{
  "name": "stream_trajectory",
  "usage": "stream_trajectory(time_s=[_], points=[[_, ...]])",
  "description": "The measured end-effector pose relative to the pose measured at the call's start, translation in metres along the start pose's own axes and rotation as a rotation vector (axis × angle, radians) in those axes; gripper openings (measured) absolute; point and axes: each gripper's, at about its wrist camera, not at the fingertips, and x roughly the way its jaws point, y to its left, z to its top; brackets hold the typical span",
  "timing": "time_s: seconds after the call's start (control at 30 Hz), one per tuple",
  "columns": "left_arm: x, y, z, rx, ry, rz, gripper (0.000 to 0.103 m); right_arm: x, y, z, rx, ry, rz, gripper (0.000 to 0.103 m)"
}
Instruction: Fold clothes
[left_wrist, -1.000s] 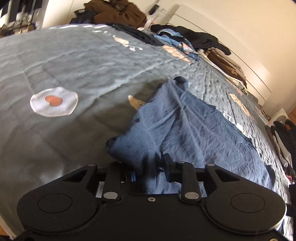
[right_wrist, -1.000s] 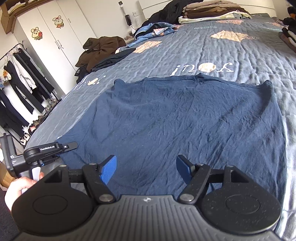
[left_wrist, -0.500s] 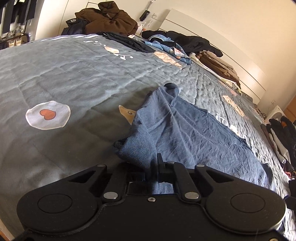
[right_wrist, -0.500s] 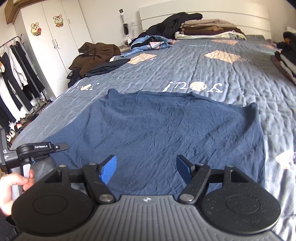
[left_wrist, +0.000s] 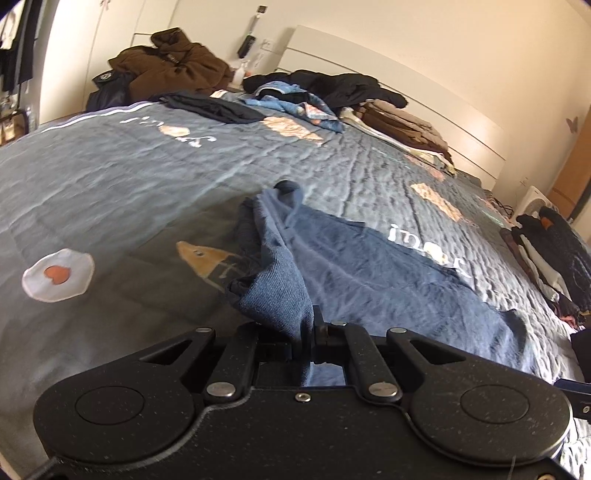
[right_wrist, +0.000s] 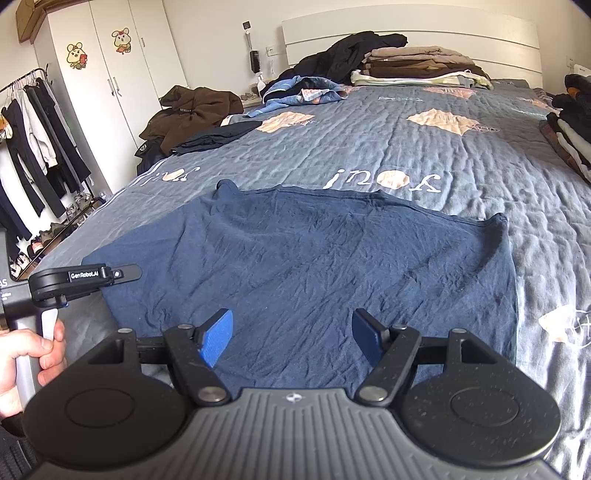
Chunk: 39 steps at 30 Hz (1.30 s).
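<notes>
The left tongs (left_wrist: 308, 341) are clamped on a bunched corner of the navy garment (left_wrist: 369, 273), the cloth pinched between the closed jaws and rising in a twisted ridge away from them. From that pinch the fabric runs forward and to the right, its lifted edge folded over itself while the rest lies on the bed (left_wrist: 110, 192). Just left of the raised fold, a fish-shaped patch (left_wrist: 207, 258) on the quilt shows, and farther left a white patch with a red heart (left_wrist: 57, 275).

The right tongs (right_wrist: 291, 334) stand wide open with nothing between the blue pads (right_wrist: 218, 338), hovering over the near edge of the navy garment (right_wrist: 314, 254). From this view the garment spreads flat and wrinkled ahead of the tongs, across the middle of the bed (right_wrist: 369, 147). At its left corner the left tongs (right_wrist: 122, 274) meet the cloth, their handle held by a hand (right_wrist: 26, 362).

Beyond the garment, a stack of folded clothes (right_wrist: 417, 66) sits by the headboard, with a brown jacket (right_wrist: 192, 110) heaped at the far left edge.
</notes>
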Motion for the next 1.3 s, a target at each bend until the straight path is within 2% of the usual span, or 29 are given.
stream_trajectory(time_s=[0.17, 0.3, 0.63, 0.87, 0.93, 1.0, 1.07, 1.13, 1.23, 1.3], points=[[-0.001, -0.043, 0.000, 0.066, -0.011, -0.076, 0.008, -0.010, -0.017, 0.001, 0.037, -0.004, 0.004, 0.071], [-0.003, -0.085, -0.007, 0.123, -0.006, -0.161, 0.008, -0.027, -0.049, 0.004, 0.106, -0.017, -0.016, 0.071], [-0.004, -0.194, -0.074, 0.318, 0.090, -0.377, 0.007, -0.068, -0.126, -0.003, 0.235, -0.064, -0.103, 0.071], [-0.004, -0.235, -0.109, 0.377, 0.122, -0.444, 0.007, -0.087, -0.163, -0.014, 0.293, -0.078, -0.154, 0.071], [-0.003, -0.246, -0.124, 0.442, 0.127, -0.420, 0.007, -0.088, -0.168, -0.017, 0.293, -0.076, -0.164, 0.071], [0.005, -0.255, -0.143, 0.533, 0.165, -0.381, 0.008, -0.088, -0.171, -0.020, 0.289, -0.069, -0.172, 0.071], [0.009, -0.257, -0.158, 0.603, 0.204, -0.361, 0.012, -0.088, -0.175, -0.023, 0.286, -0.055, -0.174, 0.071], [0.009, -0.257, -0.169, 0.653, 0.231, -0.350, 0.028, -0.086, -0.178, -0.026, 0.285, -0.039, -0.183, 0.071], [-0.005, -0.250, -0.169, 0.651, 0.254, -0.423, 0.048, -0.085, -0.182, -0.031, 0.287, -0.024, -0.196, 0.071], [-0.017, -0.242, -0.162, 0.623, 0.263, -0.486, 0.049, -0.086, -0.185, -0.032, 0.299, -0.027, -0.198, 0.071]])
